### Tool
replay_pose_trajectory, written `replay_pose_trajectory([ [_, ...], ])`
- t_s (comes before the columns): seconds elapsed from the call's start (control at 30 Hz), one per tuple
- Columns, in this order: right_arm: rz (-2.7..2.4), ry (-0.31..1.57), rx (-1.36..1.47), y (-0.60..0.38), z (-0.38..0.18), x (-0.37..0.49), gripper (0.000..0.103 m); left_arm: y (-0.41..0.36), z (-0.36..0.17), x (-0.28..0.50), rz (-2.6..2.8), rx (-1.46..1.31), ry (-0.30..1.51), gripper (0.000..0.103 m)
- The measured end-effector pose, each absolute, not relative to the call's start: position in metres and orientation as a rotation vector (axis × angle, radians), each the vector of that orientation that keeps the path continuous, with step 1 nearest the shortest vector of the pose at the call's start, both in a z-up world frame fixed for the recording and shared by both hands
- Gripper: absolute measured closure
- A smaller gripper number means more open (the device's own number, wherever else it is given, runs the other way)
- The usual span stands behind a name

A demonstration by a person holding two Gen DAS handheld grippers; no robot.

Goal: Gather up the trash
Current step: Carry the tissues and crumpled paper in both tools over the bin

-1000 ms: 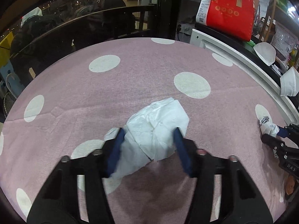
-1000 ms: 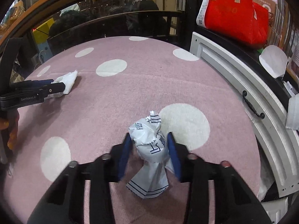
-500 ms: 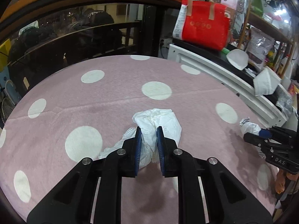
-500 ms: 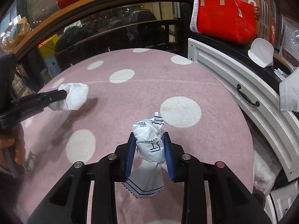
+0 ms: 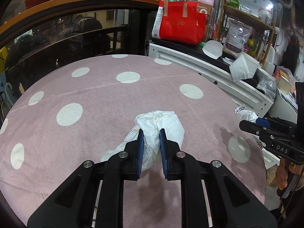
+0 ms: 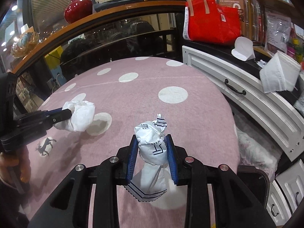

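Fingers of both grippers are clamped on trash. Left gripper [image 5: 151,133]: blue pads pinch a crumpled white tissue [image 5: 161,121], jaws nearly together, paper bulging out ahead and trailing below on the left. Right gripper [image 6: 152,138]: pads squeeze a printed wrapper [image 6: 152,142], white with dark lettering and a striped hem, jaws a bit further apart since the wad is thicker; its tail hangs down between the fingers.

Largest first: round table under a pink cloth [image 5: 95,136] with white dots fills both views. White cabinet [image 6: 256,102] with dark handles stands off the table's right edge, a red bag [image 6: 210,19] on the counter behind. Then the two wads. In the right view the tissue appears lifted clear of the cloth, with a shadow beneath; the wrapper also looks raised, though I cannot be sure its tail is off the cloth. In the left view the right gripper shows at the right edge with the wrapper poking out.

Step, as I judge it: both pieces grasped, carry phase. No other loose trash shows on the cloth. No bin is visible in either view, so the drop spot is unknown.

Next move calls for: keeping both grips closed, since tissue is soft and can slip or tear; carrying both to a bin; opening only once over it. Wrapper's loose tail could snag on the table edge.
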State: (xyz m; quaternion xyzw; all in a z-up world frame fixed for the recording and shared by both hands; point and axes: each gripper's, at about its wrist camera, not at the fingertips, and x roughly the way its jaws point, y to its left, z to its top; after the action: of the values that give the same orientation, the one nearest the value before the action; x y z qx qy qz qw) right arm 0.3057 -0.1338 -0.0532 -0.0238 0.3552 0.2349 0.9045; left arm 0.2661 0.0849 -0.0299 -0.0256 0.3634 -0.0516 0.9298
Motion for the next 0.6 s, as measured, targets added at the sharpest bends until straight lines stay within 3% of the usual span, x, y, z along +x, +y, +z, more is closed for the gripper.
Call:
replay_pose_trajectory([
  [0.6, 0.404, 0.713, 0.020, -0.211, -0.063, 0.237, 0.074, 0.004, -0.028, 0.208, -0.234, -0.028, 0.731, 0.086],
])
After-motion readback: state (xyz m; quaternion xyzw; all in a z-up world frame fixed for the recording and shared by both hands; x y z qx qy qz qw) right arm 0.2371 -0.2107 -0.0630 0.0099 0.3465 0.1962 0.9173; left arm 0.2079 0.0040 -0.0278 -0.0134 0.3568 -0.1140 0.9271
